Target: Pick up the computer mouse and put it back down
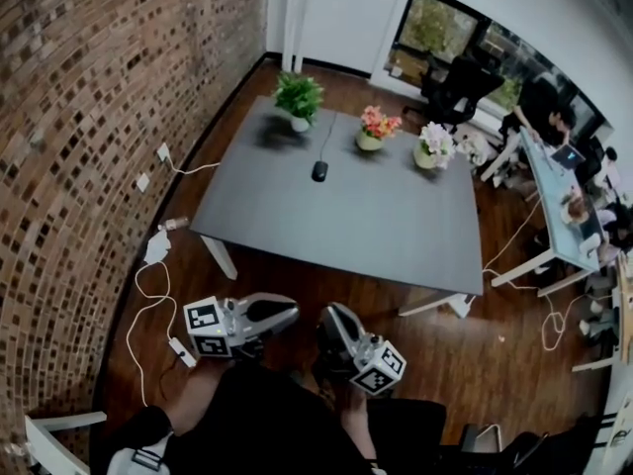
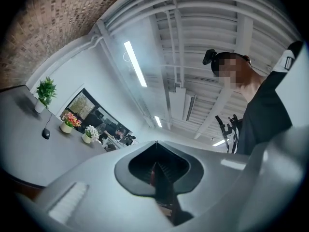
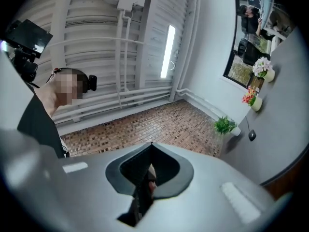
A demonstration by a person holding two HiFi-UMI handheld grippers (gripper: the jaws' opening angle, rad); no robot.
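A black computer mouse lies on the far half of the grey table, its cable running toward the back edge. It also shows small in the left gripper view, the mouse, and in the right gripper view, the mouse. My left gripper and right gripper are held low in front of my body, short of the table's near edge and far from the mouse. Both are shut and hold nothing; the left gripper and right gripper point upward toward ceiling and wall.
A green plant, a pot of orange-pink flowers and a pot of white flowers stand along the table's back. A brick wall is at the left, with cables and a power strip on the floor. Desks with people are at the right.
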